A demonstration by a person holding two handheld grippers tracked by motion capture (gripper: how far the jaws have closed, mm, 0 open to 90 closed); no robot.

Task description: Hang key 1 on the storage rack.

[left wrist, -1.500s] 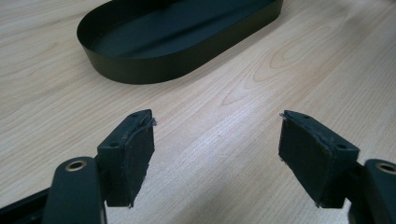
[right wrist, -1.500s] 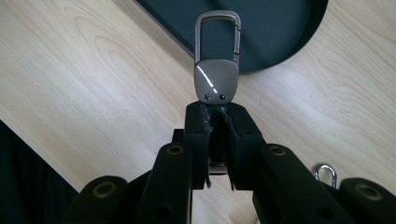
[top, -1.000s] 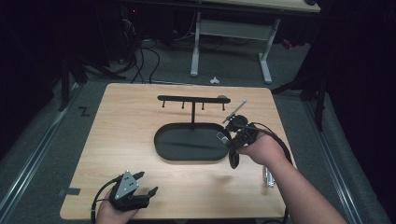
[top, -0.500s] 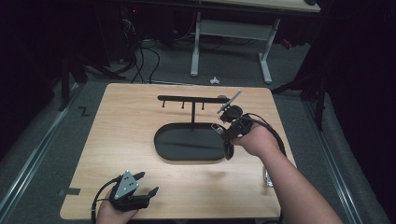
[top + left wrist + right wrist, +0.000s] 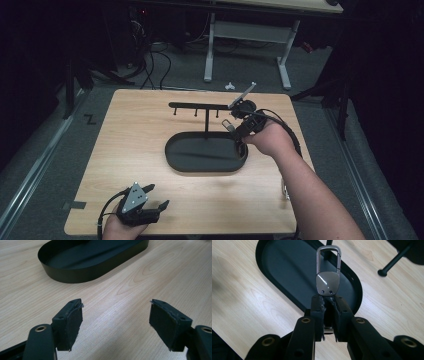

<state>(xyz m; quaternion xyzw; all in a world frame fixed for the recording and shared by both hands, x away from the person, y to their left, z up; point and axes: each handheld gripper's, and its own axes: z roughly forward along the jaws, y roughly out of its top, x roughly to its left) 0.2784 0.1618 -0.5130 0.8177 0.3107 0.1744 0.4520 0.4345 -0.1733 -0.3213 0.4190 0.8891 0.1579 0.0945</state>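
Observation:
A black oval tray [image 5: 180, 162] with a T-shaped hook rack [image 5: 197, 106] stands mid-table. My right gripper [image 5: 235, 127] is shut on a metal carabiner keychain [image 5: 328, 277], held above the tray's right end, just under the rack's right tip. In the right gripper view the clip's loop points away from the jaws over the tray [image 5: 287, 277]. My left gripper [image 5: 156, 200] rests near the table's front left edge, open, with nothing between its pads [image 5: 72, 322]; the tray [image 5: 75, 272] lies ahead of it.
A small metal object [image 5: 285, 190] lies on the wooden table [image 5: 130, 130] by the right forearm. Behind the table are cables and a desk frame [image 5: 245, 35] on the floor.
The right gripper has carried the keychain up and toward the far side, closer to the rack's right end. The left gripper has stayed put.

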